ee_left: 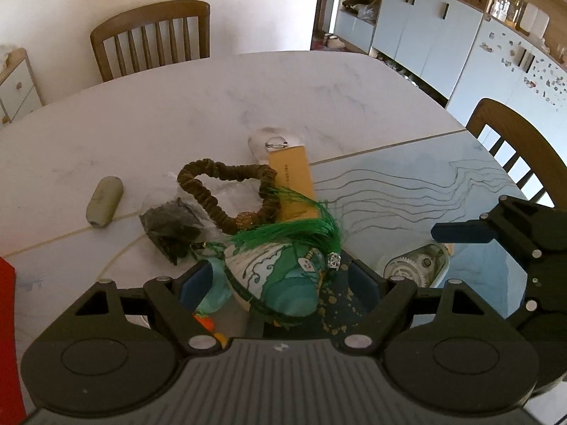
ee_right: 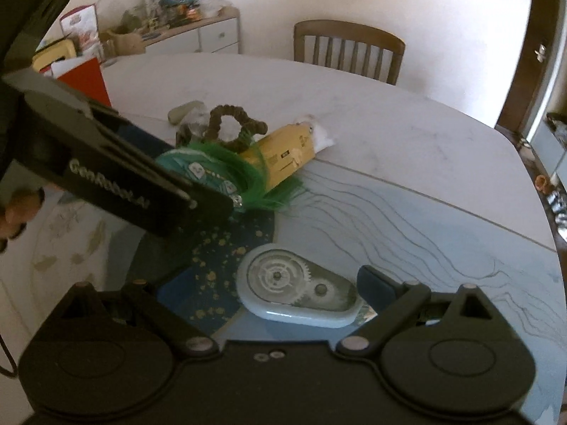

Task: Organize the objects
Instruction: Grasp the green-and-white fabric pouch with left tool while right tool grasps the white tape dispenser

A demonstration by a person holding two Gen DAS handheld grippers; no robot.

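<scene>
A teal-and-white painted ornament (ee_left: 276, 287) with a green tassel (ee_left: 294, 233) lies on a dark blue, gold-speckled mat (ee_left: 336, 313). My left gripper (ee_left: 280, 278) is open around it, and mat shows between the ornament and the right pad. From the right wrist view the left gripper (ee_right: 141, 184) covers part of the ornament (ee_right: 198, 170). A pale blue correction-tape dispenser (ee_right: 297, 292) lies between the fingers of my right gripper (ee_right: 273, 281), which is open. The left pad stands well clear of it. The right gripper's blue finger (ee_left: 460, 232) also shows above the dispenser (ee_left: 414, 265).
Behind the ornament lie a brown scrunchie (ee_left: 226, 194), a tan box (ee_left: 292, 184), a black item in a clear bag (ee_left: 170, 228) and a grey oblong piece (ee_left: 104, 205). A blue line-patterned mat (ee_left: 425, 184) covers the right of the table. Chairs (ee_left: 152, 39) (ee_left: 514, 148) stand at the far and right edges.
</scene>
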